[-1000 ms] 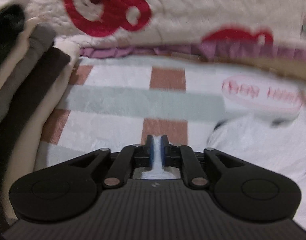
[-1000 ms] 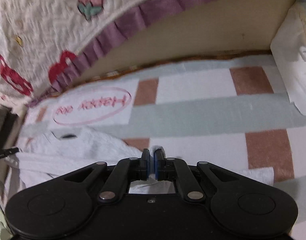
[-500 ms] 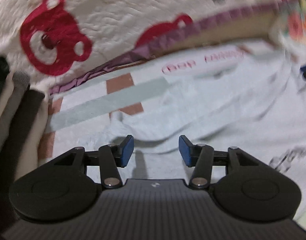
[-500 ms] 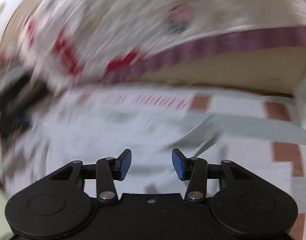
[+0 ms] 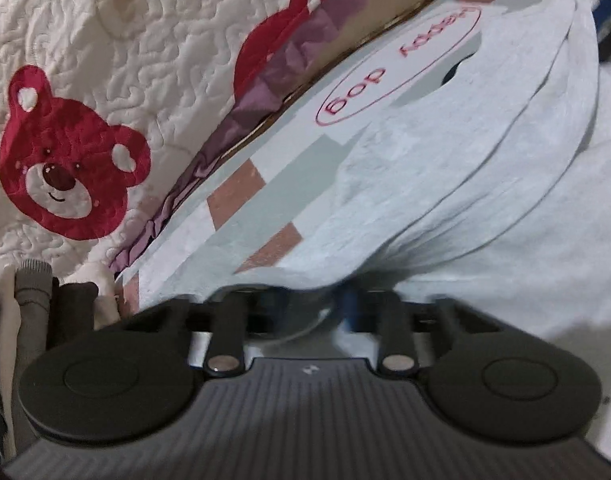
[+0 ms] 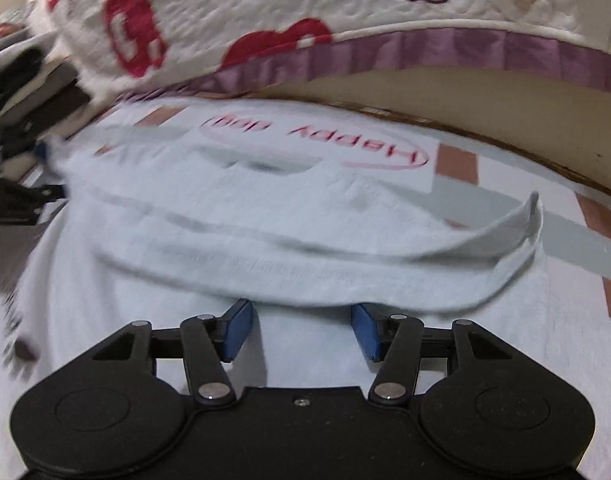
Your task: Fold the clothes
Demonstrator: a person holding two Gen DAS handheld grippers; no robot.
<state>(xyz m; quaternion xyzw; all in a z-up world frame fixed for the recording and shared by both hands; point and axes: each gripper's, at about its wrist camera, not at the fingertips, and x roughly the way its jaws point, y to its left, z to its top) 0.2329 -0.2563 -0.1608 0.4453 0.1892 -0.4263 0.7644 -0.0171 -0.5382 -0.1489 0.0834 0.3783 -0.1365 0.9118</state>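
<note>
Left wrist view: our left gripper (image 5: 305,300) sits at 6 o'clock, jaws spread but smeared under the white shirt (image 5: 485,168), which lies across the checked blanket (image 5: 305,176). Right gripper (image 6: 301,334): jaws released at a doubled-over band of shirt. We judge a fold underway; next calls for gripping that edge.

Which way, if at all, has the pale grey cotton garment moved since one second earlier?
Yes. The pale grey cotton garment has spread upward over the checked blanket, reaching the pink oval print.
</note>
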